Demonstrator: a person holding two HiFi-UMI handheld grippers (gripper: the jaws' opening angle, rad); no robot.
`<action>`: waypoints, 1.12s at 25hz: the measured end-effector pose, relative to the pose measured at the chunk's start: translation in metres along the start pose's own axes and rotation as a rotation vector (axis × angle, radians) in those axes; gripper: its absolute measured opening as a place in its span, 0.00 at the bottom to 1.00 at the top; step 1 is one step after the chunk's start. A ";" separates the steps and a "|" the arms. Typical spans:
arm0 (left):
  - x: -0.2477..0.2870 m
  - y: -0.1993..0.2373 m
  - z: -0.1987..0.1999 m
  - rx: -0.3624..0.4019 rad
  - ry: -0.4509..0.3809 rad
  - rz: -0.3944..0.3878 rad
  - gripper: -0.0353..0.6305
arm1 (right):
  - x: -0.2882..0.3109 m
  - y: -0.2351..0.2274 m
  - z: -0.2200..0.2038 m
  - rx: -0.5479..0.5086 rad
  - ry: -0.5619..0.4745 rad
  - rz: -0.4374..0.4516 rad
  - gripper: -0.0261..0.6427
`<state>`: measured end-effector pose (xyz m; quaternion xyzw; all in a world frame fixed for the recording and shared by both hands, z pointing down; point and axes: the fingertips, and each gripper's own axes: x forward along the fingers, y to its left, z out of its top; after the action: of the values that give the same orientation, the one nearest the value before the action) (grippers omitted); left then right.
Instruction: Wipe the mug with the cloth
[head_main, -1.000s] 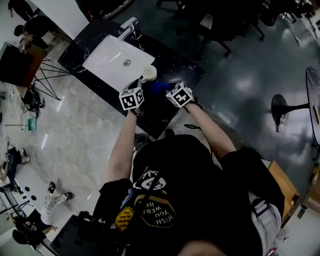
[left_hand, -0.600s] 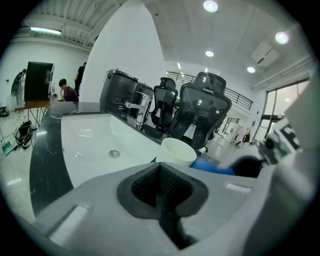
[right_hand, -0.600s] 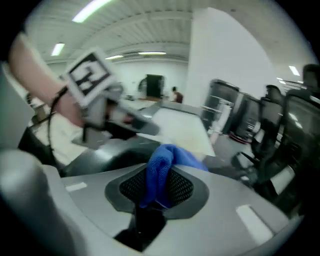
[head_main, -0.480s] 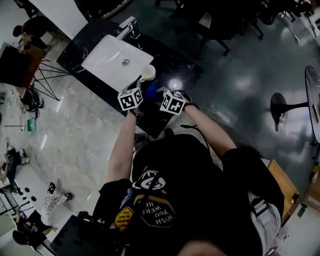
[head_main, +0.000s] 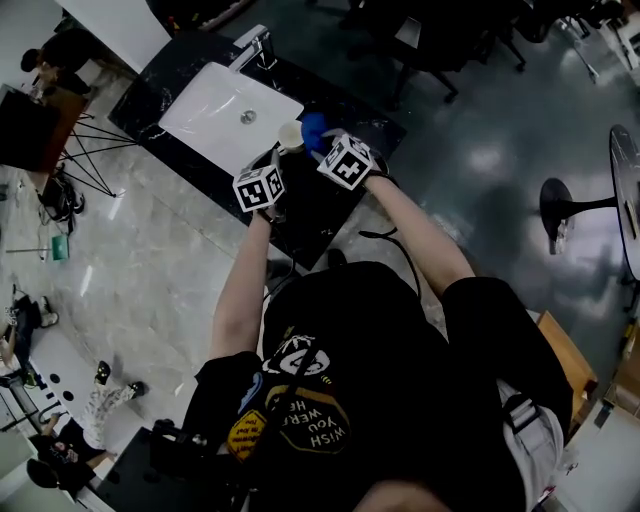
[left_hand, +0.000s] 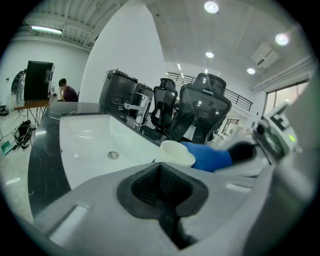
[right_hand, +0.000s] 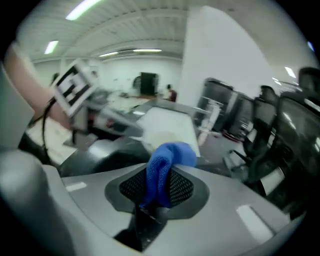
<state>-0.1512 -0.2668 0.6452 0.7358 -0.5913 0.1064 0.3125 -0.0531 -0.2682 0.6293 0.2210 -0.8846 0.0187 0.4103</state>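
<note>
Mug (left_hand: 175, 152): upright, mouth up, long axis vertical, at the sink (head_main: 215, 110) corner.
Cloth (right_hand: 167, 155): blue, bunched against the mug's side.
Right gripper (right_hand: 156, 176): jaws clenched on the cloth.
Left gripper (left_hand: 160, 172): jaws closed together (mug just past the tips).
Counter (head_main: 310, 225): black, marbled.
Room: office chairs (left_hand: 200, 107), glossy floor (head_main: 480, 160).
</note>
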 end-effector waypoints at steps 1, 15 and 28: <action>0.000 0.000 -0.001 -0.002 0.000 -0.001 0.06 | 0.004 0.041 -0.006 -0.133 0.012 0.127 0.18; 0.000 -0.004 0.000 0.012 0.005 -0.015 0.06 | -0.006 -0.037 -0.006 0.106 0.022 -0.114 0.17; -0.003 -0.001 0.007 0.020 -0.004 -0.007 0.06 | -0.028 -0.094 -0.021 0.207 0.045 -0.257 0.17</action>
<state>-0.1524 -0.2686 0.6376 0.7412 -0.5881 0.1099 0.3042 0.0159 -0.3378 0.6090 0.3728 -0.8330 0.0622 0.4041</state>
